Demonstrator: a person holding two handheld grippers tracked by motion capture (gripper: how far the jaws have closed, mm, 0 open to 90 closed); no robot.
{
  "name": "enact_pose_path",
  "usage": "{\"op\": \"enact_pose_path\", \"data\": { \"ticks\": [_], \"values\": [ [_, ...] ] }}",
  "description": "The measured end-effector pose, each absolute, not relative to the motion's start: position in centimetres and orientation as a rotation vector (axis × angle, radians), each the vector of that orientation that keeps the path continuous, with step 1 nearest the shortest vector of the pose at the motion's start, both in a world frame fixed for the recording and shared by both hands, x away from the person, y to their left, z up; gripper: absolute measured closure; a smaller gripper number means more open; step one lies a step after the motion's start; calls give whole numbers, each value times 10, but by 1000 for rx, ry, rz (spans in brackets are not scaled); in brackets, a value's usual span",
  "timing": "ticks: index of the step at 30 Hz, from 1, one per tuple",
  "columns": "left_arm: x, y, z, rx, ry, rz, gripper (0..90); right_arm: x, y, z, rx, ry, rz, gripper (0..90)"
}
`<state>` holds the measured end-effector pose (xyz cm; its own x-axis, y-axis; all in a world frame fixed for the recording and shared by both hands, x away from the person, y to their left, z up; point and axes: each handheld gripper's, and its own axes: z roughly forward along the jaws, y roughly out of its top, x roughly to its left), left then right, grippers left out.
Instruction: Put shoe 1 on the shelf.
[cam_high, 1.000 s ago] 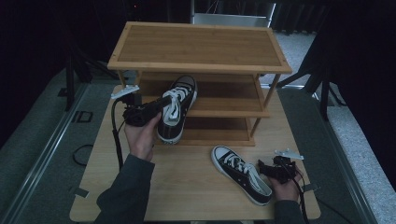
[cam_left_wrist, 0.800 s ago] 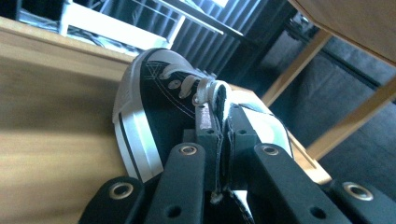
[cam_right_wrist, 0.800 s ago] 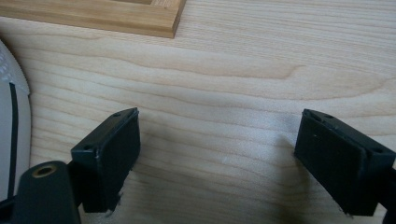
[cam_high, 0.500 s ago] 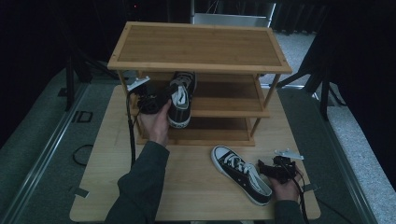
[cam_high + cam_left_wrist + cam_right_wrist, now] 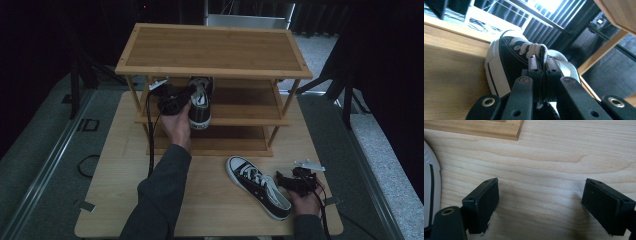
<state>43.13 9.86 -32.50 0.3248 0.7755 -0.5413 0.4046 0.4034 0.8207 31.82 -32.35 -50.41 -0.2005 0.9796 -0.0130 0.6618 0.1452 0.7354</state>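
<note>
A black canvas sneaker with white sole and laces rests on the middle shelf of the wooden shoe rack, its heel at the shelf's front edge. My left gripper is shut on it; in the left gripper view the two jaws pinch the tongue and laces of the sneaker, left gripper. A second matching sneaker lies on the table in front of the rack. My right gripper rests on the table beside its heel, open, with bare wood between its jaws.
The rack's bottom shelf and the right half of the middle shelf are bare. The wooden table has free surface at the left. A black cable trails from the left gripper. Dark floor surrounds the table.
My left hand has carried the sneaker to the right and forward onto the middle shelf, turning it toe-in. The right gripper and the second sneaker have stayed put.
</note>
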Motion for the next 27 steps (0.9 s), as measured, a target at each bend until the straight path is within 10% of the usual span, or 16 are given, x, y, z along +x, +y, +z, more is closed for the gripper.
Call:
{"op": "enact_pose_path", "data": {
  "ticks": [27],
  "values": [
    [443,98,-324,1258,1305,346,796,318,-323,-504,1564,1930,834,142]
  ]
}}
